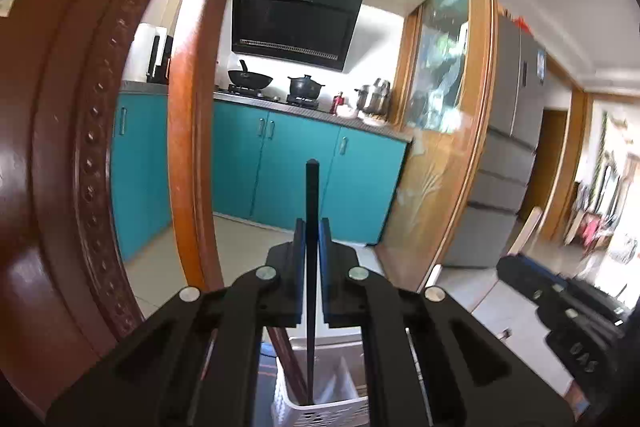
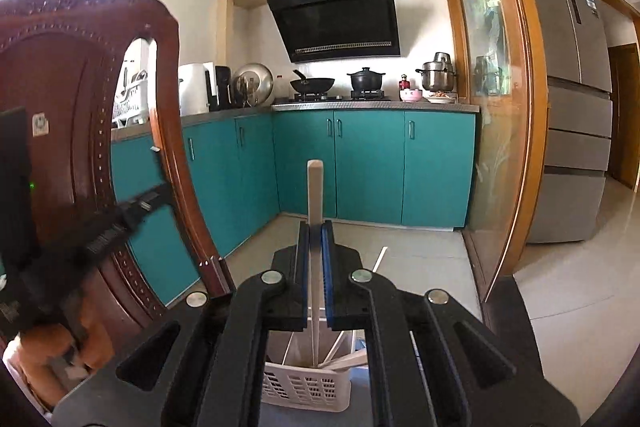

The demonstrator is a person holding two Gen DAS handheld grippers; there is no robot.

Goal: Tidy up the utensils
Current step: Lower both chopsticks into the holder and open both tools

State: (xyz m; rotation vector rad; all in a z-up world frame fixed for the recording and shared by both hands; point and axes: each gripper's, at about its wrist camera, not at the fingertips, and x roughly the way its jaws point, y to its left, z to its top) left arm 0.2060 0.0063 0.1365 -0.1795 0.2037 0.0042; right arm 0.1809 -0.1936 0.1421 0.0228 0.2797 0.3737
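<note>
My left gripper is shut on a black chopstick held upright, its lower end inside a white slotted basket below the jaws. My right gripper is shut on a pale white chopstick, also upright, its lower end in the white basket. Other pale chopsticks lean inside that basket. A brown chopstick leans in the basket in the left wrist view. The right gripper shows at the right edge of the left wrist view; the left one shows at the left of the right wrist view.
A carved dark wooden chair back stands close on the left, also in the right wrist view. Beyond are teal kitchen cabinets, a stove with pots, a glass sliding door and a grey fridge.
</note>
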